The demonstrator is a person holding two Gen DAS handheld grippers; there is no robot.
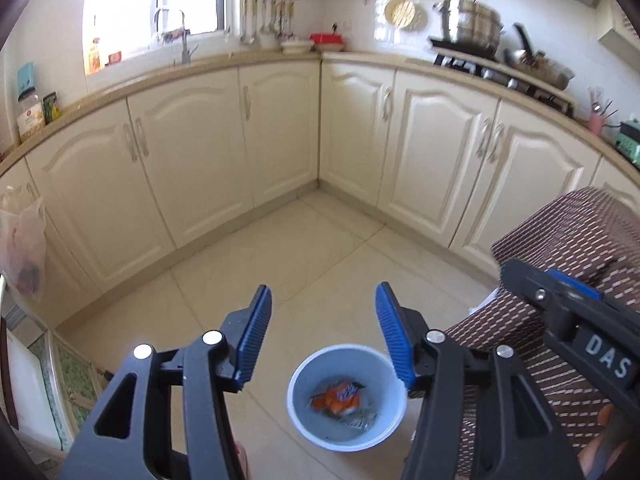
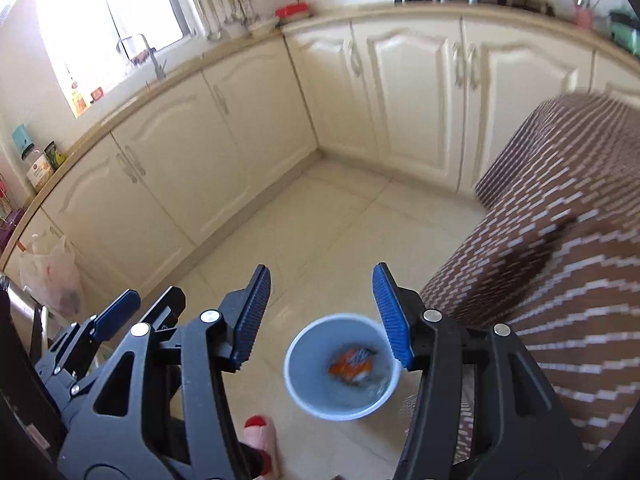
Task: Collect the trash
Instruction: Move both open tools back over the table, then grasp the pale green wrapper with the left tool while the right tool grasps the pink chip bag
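Observation:
A small white trash bin [image 1: 298,412] stands on the tiled floor below both grippers; it also shows in the right wrist view [image 2: 294,384]. An orange snack wrapper [image 1: 338,397] lies inside it with other scraps, and shows in the right wrist view [image 2: 352,362] too. My left gripper [image 1: 323,326] is open and empty, held above the bin. My right gripper [image 2: 320,314] is open and empty, also above the bin. The right gripper's body [image 1: 568,320] shows at the right of the left wrist view. The left gripper's body [image 2: 92,344] shows at the left of the right wrist view.
Cream kitchen cabinets [image 1: 280,132] wrap around the corner ahead. A table with a brown patterned cloth [image 1: 568,236] stands close on the right. A plastic bag [image 1: 24,248] hangs at the left. A stove with pots [image 1: 480,48] is on the counter. A slippered foot [image 2: 260,440] is beside the bin.

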